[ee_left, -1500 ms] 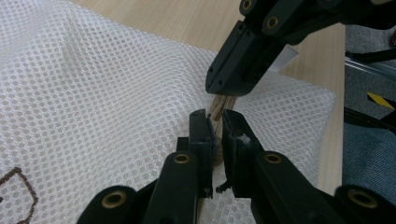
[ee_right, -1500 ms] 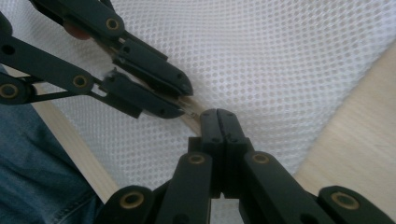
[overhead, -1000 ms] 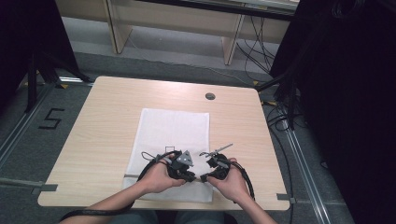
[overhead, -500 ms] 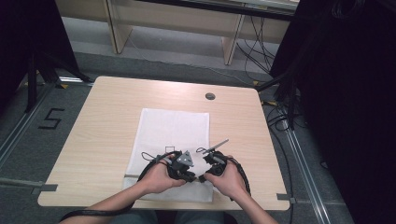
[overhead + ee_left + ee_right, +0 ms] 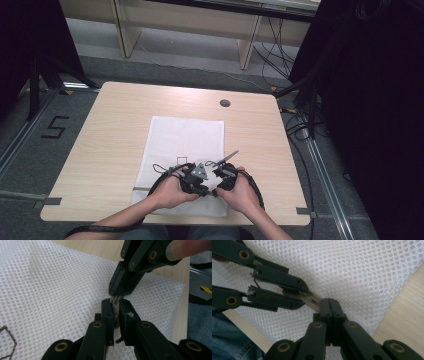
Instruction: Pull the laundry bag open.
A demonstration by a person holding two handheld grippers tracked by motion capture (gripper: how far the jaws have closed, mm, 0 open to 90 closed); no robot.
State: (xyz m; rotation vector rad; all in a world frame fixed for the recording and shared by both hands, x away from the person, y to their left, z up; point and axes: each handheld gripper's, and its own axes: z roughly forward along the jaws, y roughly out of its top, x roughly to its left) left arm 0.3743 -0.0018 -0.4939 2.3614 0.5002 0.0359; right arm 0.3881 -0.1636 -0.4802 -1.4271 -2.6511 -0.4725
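A short pale wooden stick [image 5: 312,302] is held in the air between my two grippers, just above a white mesh cloth [image 5: 185,135]. My left gripper [image 5: 115,303] is shut on one end of the stick [image 5: 115,305]. My right gripper [image 5: 329,301] is shut on the other end, tip to tip with the left. In the left gripper view the right gripper [image 5: 117,292] comes down from the upper right. In the right gripper view the left gripper [image 5: 300,296] reaches in from the left. In the high view both hands meet over the cloth's near end, left gripper [image 5: 194,181] beside right gripper [image 5: 223,178].
The cloth lies along the middle of a light wooden table [image 5: 110,135] and carries a small brown outlined square [image 5: 181,161]. A round cable hole [image 5: 225,103] sits at the table's back. The near table edge [image 5: 249,331] and the person's jeans are just below the grippers.
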